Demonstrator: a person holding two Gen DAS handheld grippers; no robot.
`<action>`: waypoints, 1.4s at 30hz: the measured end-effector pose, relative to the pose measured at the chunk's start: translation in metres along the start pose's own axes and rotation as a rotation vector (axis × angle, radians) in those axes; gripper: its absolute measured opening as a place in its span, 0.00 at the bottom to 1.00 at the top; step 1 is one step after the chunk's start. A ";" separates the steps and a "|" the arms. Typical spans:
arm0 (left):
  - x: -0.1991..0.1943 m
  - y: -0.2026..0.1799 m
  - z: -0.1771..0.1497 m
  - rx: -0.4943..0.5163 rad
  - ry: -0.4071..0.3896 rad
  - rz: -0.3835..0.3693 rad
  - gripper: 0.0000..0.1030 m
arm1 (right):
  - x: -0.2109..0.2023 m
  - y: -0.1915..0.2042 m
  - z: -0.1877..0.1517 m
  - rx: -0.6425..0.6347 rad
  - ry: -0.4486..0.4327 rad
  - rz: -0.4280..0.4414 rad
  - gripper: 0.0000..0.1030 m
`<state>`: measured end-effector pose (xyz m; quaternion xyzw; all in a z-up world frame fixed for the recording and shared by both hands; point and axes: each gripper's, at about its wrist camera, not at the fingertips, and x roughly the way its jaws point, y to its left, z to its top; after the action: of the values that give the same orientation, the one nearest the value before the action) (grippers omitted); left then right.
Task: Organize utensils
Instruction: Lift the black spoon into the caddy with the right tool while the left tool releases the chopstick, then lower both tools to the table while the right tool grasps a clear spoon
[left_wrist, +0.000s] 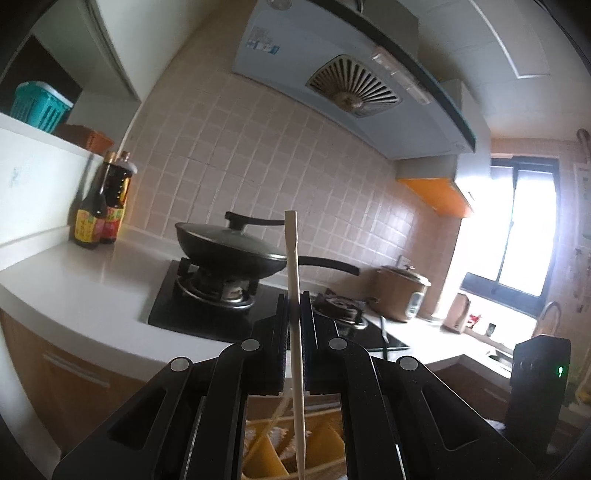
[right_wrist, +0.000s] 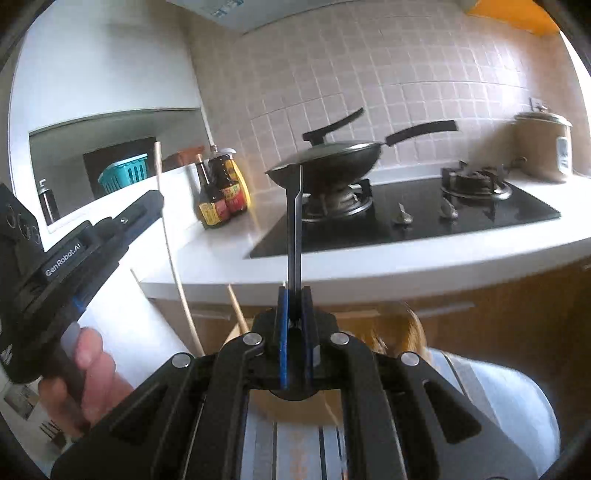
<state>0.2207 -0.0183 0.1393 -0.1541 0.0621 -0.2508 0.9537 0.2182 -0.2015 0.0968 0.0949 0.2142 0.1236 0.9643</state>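
Note:
My left gripper (left_wrist: 294, 299) is shut on a pale wooden chopstick (left_wrist: 293, 266) that stands almost upright between its pads, its lower end over a yellow divided utensil organizer (left_wrist: 266, 458) below. My right gripper (right_wrist: 294, 291) is shut on the dark metal handle of a utensil (right_wrist: 295, 229), which points straight up; its working end is hidden. In the right wrist view the left gripper (right_wrist: 153, 201) shows at the left, held by a hand, with the chopstick (right_wrist: 173, 266) running through it. Another wooden stick (right_wrist: 236, 308) pokes up beside it.
A white counter (left_wrist: 85, 291) holds a black gas hob (right_wrist: 388, 221) with a lidded black wok (left_wrist: 229, 247), two sauce bottles (left_wrist: 99, 206) and a brown rice cooker (left_wrist: 400, 291). A range hood (left_wrist: 351, 85) hangs above. Wooden cabinet fronts (right_wrist: 498, 314) run below the counter.

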 end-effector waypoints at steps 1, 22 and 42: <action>0.009 0.001 -0.004 0.006 0.005 0.016 0.04 | 0.011 0.001 0.000 -0.024 -0.014 -0.027 0.05; 0.042 0.013 -0.048 0.100 0.046 0.084 0.18 | 0.060 -0.014 -0.039 -0.107 0.065 0.006 0.06; -0.077 -0.011 -0.010 0.126 0.127 0.030 0.48 | -0.071 -0.023 -0.042 0.008 0.174 0.002 0.46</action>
<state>0.1470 0.0084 0.1366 -0.0769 0.1087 -0.2493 0.9592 0.1424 -0.2375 0.0812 0.0878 0.2976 0.1315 0.9415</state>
